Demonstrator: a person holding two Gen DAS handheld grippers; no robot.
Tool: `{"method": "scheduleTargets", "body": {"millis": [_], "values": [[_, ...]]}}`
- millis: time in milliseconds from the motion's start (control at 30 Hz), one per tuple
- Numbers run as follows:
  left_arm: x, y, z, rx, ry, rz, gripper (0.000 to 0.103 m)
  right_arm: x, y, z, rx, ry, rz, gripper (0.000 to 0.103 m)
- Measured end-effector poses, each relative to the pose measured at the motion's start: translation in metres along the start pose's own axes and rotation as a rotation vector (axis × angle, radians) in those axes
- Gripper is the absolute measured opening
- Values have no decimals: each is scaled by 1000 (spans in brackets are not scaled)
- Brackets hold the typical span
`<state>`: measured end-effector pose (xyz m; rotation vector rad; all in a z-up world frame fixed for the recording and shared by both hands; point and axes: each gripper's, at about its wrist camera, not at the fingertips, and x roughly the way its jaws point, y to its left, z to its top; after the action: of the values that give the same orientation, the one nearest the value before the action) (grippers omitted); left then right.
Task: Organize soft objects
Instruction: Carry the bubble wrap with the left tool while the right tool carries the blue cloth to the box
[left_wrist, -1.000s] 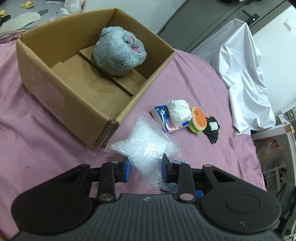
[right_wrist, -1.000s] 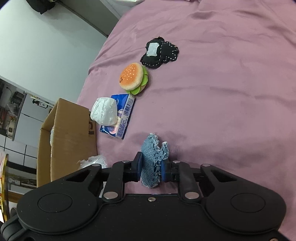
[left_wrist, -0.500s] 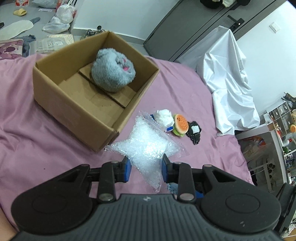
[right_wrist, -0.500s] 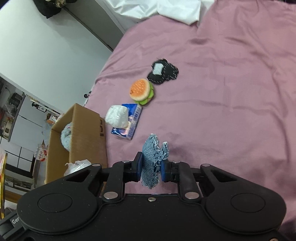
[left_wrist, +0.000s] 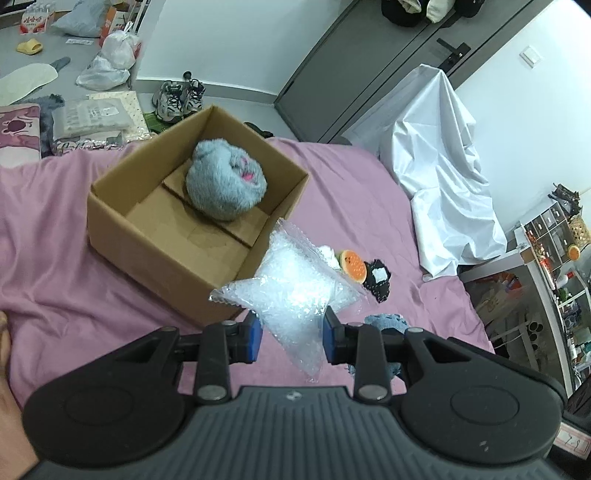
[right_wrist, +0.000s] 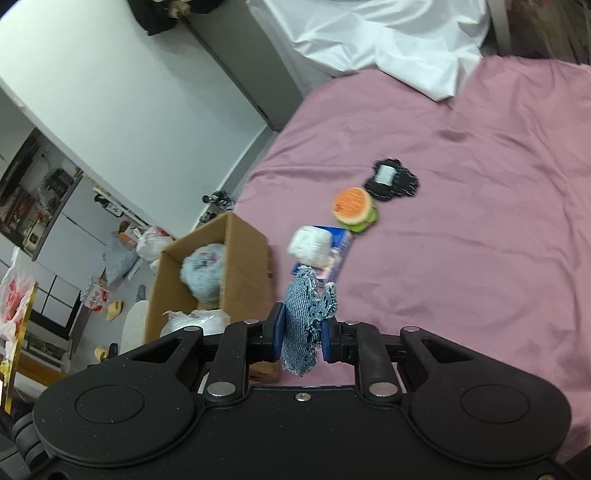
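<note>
Two handheld grippers hang above a bed covered in a pink sheet (left_wrist: 74, 236), each clamped on a soft item. Taking the open cardboard box (left_wrist: 155, 236) on the bed as the landmark: the left gripper (left_wrist: 291, 334) has its blue pads pressed against a clear bag of white plastic pellets (left_wrist: 295, 284), which is lifted off the sheet and hangs in front of the box's near corner. The right gripper (right_wrist: 301, 336) is closed on a frayed scrap of blue denim (right_wrist: 304, 317), held in the air just to the right of the box as its own camera sees it.

Inside the box, against its far wall, sits a fluffy grey plush toy (left_wrist: 225, 184) with a spot of pink on it. On the sheet beyond the box's right side lie, in a row leading away from it, a white wad (right_wrist: 308, 243) resting on a blue packet (right_wrist: 341, 245), then a small plush hamburger (right_wrist: 354, 208), then a black fabric piece with a white patch (right_wrist: 391, 181). A white cloth (left_wrist: 443, 166) is draped farther off past the bed's edge.
</note>
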<state>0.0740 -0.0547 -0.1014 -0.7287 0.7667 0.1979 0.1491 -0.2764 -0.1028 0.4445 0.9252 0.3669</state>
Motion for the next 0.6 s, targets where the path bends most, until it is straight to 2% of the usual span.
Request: {"method": "scheduleTargets", "body": {"millis": [400,600], "values": [[-12,25,41,31,-17,47,31,7,48,-2,-81,-24,68,19],[-14,41,56,39,-15,65,31,18,64,-5,-77,6,131,19]]}}
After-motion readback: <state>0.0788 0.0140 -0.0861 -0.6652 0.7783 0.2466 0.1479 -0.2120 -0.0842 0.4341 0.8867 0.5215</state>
